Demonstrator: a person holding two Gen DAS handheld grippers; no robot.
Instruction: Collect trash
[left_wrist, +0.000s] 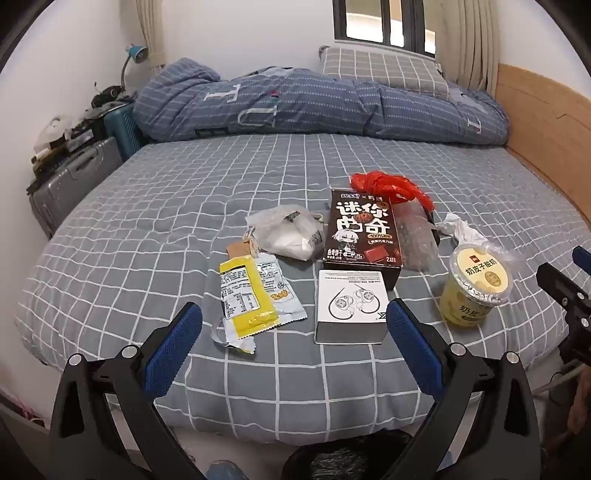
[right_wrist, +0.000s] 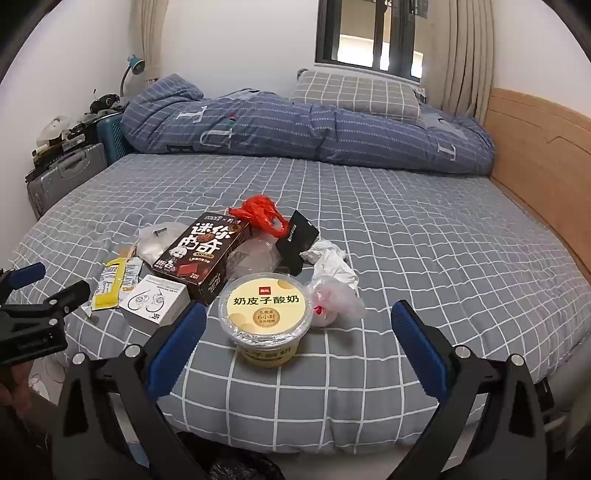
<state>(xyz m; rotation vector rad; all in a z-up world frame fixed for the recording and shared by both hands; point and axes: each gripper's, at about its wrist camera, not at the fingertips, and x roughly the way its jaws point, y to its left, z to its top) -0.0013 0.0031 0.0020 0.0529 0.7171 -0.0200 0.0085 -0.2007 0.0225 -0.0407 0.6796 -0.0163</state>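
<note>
Here, nearest to me, my left gripper (left_wrist: 293, 321) is spread wide with nothing between its blue pads, held above the near edge of the bed (left_wrist: 258, 398). Just past it, between the fingertips and a little beyond, lies the white earphone box (left_wrist: 351, 306), its right corner close to my right-hand finger. Left of that box sits the yellow sachet (left_wrist: 245, 295), lying over a pale wrapper (left_wrist: 280, 291), slightly ahead of my left finger.

My right gripper (right_wrist: 298, 323) is likewise spread open and empty. The yellow yogurt cup (right_wrist: 264, 306) stands upright between its two fingers, just ahead of the tips and nearer the left one, touching neither. Beside the cup on the right lies a clear plastic bag (right_wrist: 338, 299) with a crumpled white tissue (right_wrist: 330, 260) behind it.

Farther on, the dark brown cookie box (left_wrist: 364, 230) lies flat behind the earphone box, close against it. To its left rests a cloudy plastic bag (left_wrist: 291, 236) with a brown paper tag (left_wrist: 240, 249) at its near side; to its right, crinkled clear wrap (left_wrist: 415, 236). A black card (right_wrist: 297, 240) leans behind the wrap, and the red plastic bag (left_wrist: 391, 188) lies farthest of the litter.

Beyond that, well apart, a rolled blue quilt (left_wrist: 314, 107) and a checked pillow (left_wrist: 384, 70) lie at the window end.
</note>
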